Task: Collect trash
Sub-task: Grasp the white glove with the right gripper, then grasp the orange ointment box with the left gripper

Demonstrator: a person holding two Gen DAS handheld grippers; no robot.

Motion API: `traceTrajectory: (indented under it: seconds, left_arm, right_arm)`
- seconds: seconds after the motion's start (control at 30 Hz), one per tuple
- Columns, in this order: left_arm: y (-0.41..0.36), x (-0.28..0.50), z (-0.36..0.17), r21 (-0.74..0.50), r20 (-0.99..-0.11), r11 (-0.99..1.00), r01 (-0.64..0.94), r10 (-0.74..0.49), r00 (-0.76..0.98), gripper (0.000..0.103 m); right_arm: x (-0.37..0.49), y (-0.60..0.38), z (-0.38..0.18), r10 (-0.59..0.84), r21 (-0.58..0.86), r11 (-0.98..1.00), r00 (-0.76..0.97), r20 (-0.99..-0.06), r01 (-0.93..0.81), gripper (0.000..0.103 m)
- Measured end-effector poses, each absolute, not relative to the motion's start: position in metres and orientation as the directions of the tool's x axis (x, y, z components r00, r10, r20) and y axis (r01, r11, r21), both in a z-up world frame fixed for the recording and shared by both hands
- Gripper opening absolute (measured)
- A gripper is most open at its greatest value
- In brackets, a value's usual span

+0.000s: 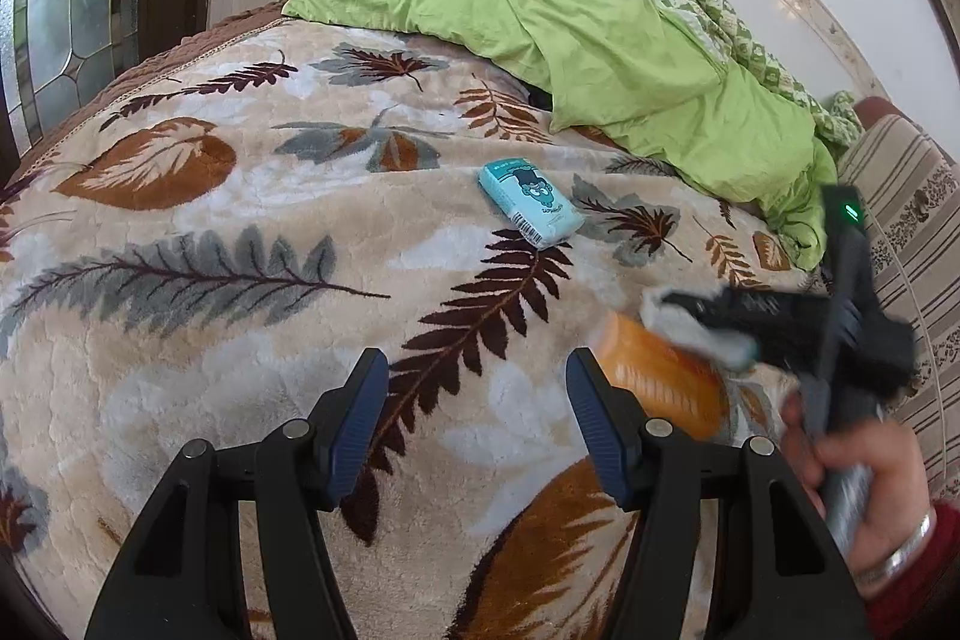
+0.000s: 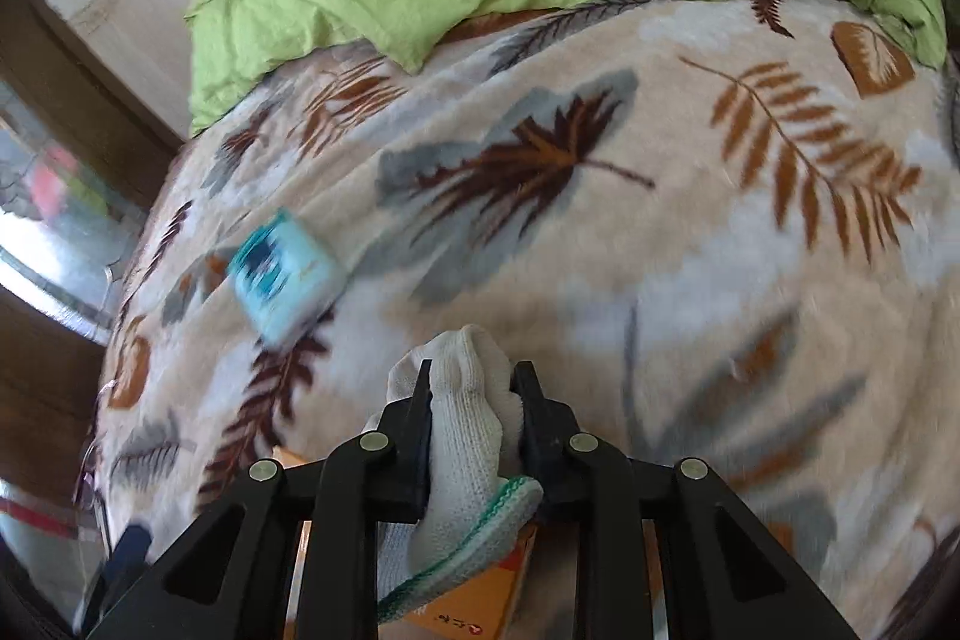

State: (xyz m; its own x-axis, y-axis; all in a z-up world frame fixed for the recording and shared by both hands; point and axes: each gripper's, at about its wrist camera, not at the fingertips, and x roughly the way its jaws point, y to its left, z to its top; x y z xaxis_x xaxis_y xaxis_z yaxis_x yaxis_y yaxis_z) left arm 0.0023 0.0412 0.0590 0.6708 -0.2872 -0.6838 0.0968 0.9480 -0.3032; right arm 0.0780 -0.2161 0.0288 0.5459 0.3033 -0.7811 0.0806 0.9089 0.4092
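A white knitted glove (image 2: 465, 436) is pinched in the right gripper (image 2: 471, 382), above an orange box (image 2: 480, 604). The left gripper (image 1: 471, 424) hangs half-open, empty. Gripped only by a fold, the glove could slip free.

Very little is legible from where I sit. The teal tissue packet (image 1: 531, 204) lying on the leaf-patterned blanket (image 1: 240, 196) carries a barcode at its near end and a short line of small lettering under a cartoon face, but I cannot make the characters out; in the right wrist view the packet is smeared by blur. The orange box (image 2: 480, 601) under the right gripper's jaws shows a small red round logo with two characters beside it, too small for me to read.
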Motion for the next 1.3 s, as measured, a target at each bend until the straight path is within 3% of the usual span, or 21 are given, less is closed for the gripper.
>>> traceTrajectory:
  seconds: [0.2,0.33,0.43,0.57,0.77,0.97,1.07,1.2,1.3]
  left_arm:
    - [0.042,0.0,0.057,-0.328,-0.683,0.939,0.106,-0.313,0.66,0.061]
    - [0.034,-0.003,0.055,-0.361,-0.669,0.919,0.16,-0.375,0.642,0.061]
    - [0.018,-0.005,0.05,-0.381,-0.679,0.892,0.245,-0.45,0.58,0.061]
    - [-0.002,-0.008,0.042,-0.442,-0.681,0.828,0.345,-0.56,0.471,0.061]
    - [-0.015,-0.014,0.028,-0.476,-0.711,0.785,0.396,-0.609,0.353,0.06]
    - [-0.032,-0.06,0.033,-0.49,-0.712,0.659,0.571,-0.68,0.174,0.06]
    - [-0.038,-0.091,0.042,-0.446,-0.705,0.601,0.663,-0.692,0.153,0.061]
    - [-0.048,-0.105,0.05,-0.335,-0.718,0.627,0.703,-0.653,0.241,0.073]
    - [-0.07,-0.107,0.044,-0.252,-0.76,0.635,0.731,-0.597,0.256,0.073]
  right_arm:
    - [0.005,-0.207,0.048,0.468,0.558,0.829,0.574,-0.672,-0.022,0.024]
    - [-0.027,-0.224,0.068,0.415,0.558,0.83,0.69,-0.592,-0.02,0.024]
    - [-0.037,-0.242,0.071,0.338,0.529,0.848,0.745,-0.576,0.024,0.024]
    - [-0.039,-0.272,0.06,0.336,0.58,0.811,0.747,-0.573,0.081,0.024]
    - [-0.039,-0.29,0.056,0.339,0.602,0.792,0.743,-0.577,0.107,0.024]
    - [-0.047,-0.301,0.062,0.323,0.606,0.788,0.764,-0.559,0.11,0.024]
    - [-0.053,-0.306,0.065,0.31,0.604,0.789,0.776,-0.549,0.112,0.024]
    - [-0.059,-0.309,0.071,0.283,0.59,0.798,0.788,-0.547,0.123,0.024]
    - [-0.062,-0.306,0.076,0.255,0.555,0.823,0.792,-0.554,0.123,0.024]
